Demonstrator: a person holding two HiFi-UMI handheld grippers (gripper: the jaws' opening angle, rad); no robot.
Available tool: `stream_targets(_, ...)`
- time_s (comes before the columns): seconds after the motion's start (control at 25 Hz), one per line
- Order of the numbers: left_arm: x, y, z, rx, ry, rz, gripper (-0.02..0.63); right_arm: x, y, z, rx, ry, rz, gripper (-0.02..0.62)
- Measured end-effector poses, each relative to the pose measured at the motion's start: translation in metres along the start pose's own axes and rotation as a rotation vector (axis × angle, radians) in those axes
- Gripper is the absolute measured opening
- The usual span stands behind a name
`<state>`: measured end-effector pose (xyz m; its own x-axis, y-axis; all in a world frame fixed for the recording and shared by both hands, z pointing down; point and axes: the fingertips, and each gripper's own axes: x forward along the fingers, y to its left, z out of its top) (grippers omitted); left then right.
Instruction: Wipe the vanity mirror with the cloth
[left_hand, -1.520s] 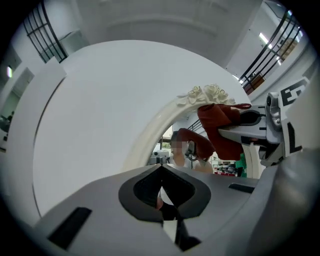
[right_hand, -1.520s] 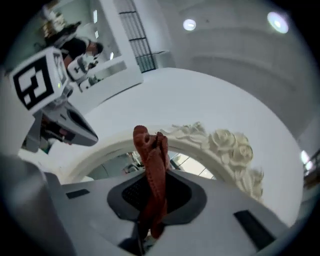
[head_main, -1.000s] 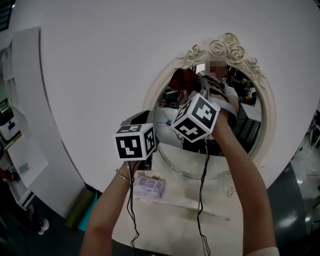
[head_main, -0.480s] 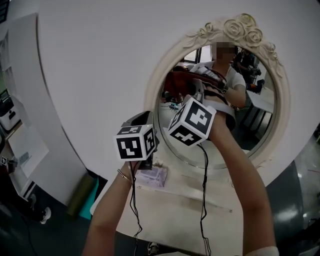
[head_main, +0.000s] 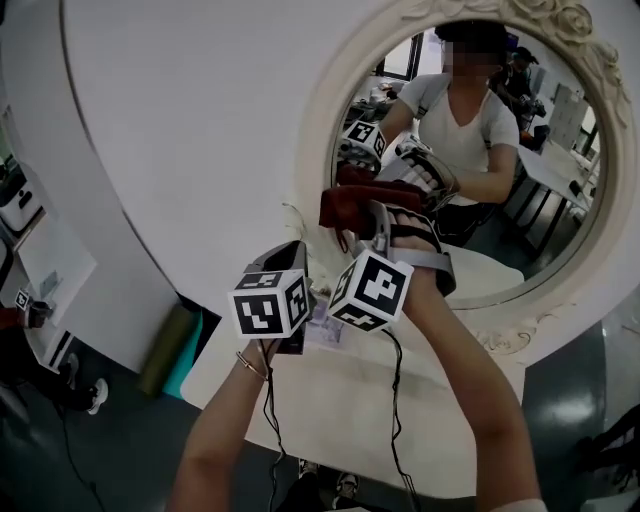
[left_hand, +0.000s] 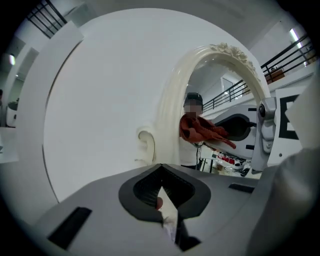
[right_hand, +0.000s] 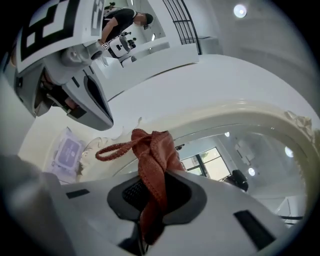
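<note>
Right gripper's (head_main: 374, 214) cloth (head_main: 343, 204) has slid down the mirror (head_main: 545, 225).

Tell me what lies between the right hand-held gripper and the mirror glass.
Only the rust-red cloth, clamped in the right hand-held gripper, before the cream-framed oval mirror; right gripper view.

The cloth (right_hand: 152, 160) in the right gripper (right_hand: 150, 200) is a rust-red woven fabric, rough, with a stitched hem. The mirror (head_main: 540, 240) glass is glossy, and we see its cream frame (head_main: 318, 150) smooth and slightly shiny. The gripper's shell looks like grey matt plastic. Below the mirror, a packet (right_hand: 66, 152) is of thin plastic film
</note>
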<state>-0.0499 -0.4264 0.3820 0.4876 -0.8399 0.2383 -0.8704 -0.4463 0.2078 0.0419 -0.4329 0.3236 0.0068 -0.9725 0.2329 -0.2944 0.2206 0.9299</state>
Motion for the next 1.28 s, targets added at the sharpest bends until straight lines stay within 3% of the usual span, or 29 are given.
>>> stream_targets(0.2,0.006,0.006,-0.058,-0.015,0.068,-0.006,0.005,0.014,0.072,-0.028,0.034,0.031,0.106,0.06)
stream_targets(0.36,0.005,0.01,-0.082,-0.031,0.11,-0.005,0.005,0.02,0.108,-0.046,0.062,0.071,0.176,0.06)
stream_targets(0.72,0.006,0.01,-0.084,-0.03,0.12,-0.011,0.005,0.02,0.123,-0.052,0.116,0.082,0.211,0.06)
stream_targets(0.96,-0.001,-0.011,-0.042,-0.011,0.074,-0.037,0.005,-0.013,0.077,-0.047,0.118,0.058,0.142,0.06)
stream_targets(1.28,-0.009,-0.097,0.077,0.058,-0.099,-0.15,0.005,-0.089,-0.095,-0.051,0.103,0.056,-0.137,0.06)
